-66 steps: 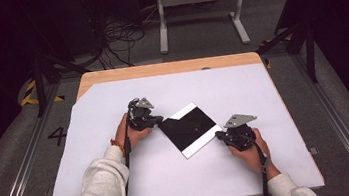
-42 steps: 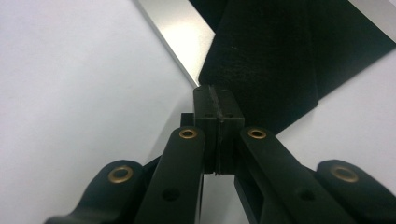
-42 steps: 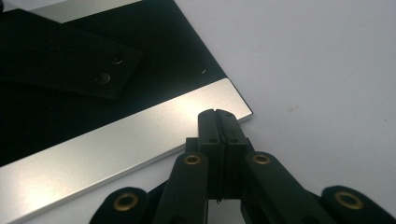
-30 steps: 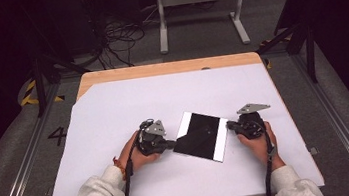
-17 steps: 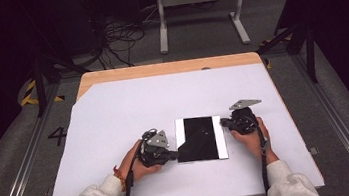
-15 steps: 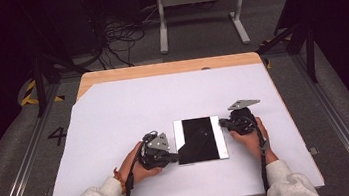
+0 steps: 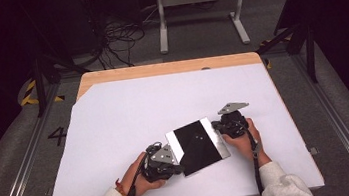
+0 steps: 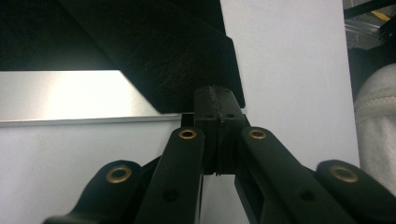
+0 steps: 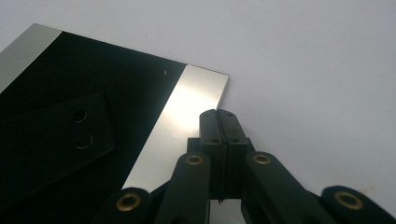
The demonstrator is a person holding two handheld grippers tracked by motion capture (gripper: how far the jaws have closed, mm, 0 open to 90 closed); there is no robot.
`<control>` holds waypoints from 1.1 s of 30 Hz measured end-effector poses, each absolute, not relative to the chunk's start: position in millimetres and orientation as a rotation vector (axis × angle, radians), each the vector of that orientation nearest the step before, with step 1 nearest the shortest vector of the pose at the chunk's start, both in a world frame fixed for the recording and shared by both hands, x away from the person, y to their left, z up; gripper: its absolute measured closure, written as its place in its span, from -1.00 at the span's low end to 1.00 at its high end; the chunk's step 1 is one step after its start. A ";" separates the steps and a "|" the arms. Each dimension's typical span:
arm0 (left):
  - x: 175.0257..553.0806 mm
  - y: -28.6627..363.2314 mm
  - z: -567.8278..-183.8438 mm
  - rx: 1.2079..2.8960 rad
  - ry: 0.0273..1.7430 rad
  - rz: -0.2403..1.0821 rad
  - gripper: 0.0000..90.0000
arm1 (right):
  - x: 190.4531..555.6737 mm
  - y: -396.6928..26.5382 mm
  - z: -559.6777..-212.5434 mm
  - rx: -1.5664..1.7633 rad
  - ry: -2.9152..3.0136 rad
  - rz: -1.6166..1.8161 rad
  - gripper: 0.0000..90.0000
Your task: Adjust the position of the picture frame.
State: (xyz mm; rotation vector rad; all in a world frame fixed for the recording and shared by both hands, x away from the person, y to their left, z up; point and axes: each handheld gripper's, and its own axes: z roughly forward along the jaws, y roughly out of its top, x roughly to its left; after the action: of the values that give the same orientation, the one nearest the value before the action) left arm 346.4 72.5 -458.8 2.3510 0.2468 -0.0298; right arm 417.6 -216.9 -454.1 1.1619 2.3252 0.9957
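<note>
1. Left gripper [image 7: 175,168]: jaws fully closed, nothing between them; tips against the near-left corner of the plate.
2. Right gripper [image 7: 218,129]: jaws fully closed, empty; tips pressed against the plate's right silver edge.
3. Black plate with silver edge strips [image 7: 197,144]: flat, skewed, between both grippers.
4. White table [image 7: 163,104]: beneath the plate.

One black plate [image 7: 196,145] with two silver edge strips lay on one white-covered table [image 7: 164,109]. Two hand-held tools flanked it, the left tool [image 7: 173,167] and the right tool [image 7: 220,128]. Two small holes showed in the plate's flap.
</note>
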 end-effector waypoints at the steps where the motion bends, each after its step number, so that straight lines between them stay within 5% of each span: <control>1: 346.4 73.2 -458.9 2.352 0.250 -0.033 1.00 | 417.6 -217.2 -454.3 1.160 2.325 0.998 1.00; 4: 348.0 75.2 -457.6 2.338 0.240 -0.041 0.98 | 416.1 -220.6 -455.0 1.181 2.304 1.022 0.88; 11: 373.8 97.0 -443.9 2.278 0.364 0.126 0.96 | 388.4 -231.9 -440.5 1.080 2.308 1.071 0.99; 24: 426.2 102.5 -451.4 2.221 0.574 0.236 0.86 | 330.0 -239.0 -443.0 1.002 2.410 1.059 1.00; 33: 444.2 96.0 -458.4 2.193 0.647 0.211 0.78 | 308.8 -246.1 -452.7 0.989 2.441 1.022 1.00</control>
State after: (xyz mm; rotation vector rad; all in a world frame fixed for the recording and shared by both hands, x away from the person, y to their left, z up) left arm 444.2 96.0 -458.4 2.1925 0.6473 0.2115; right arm 308.8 -246.1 -452.7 0.9888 2.4406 1.0225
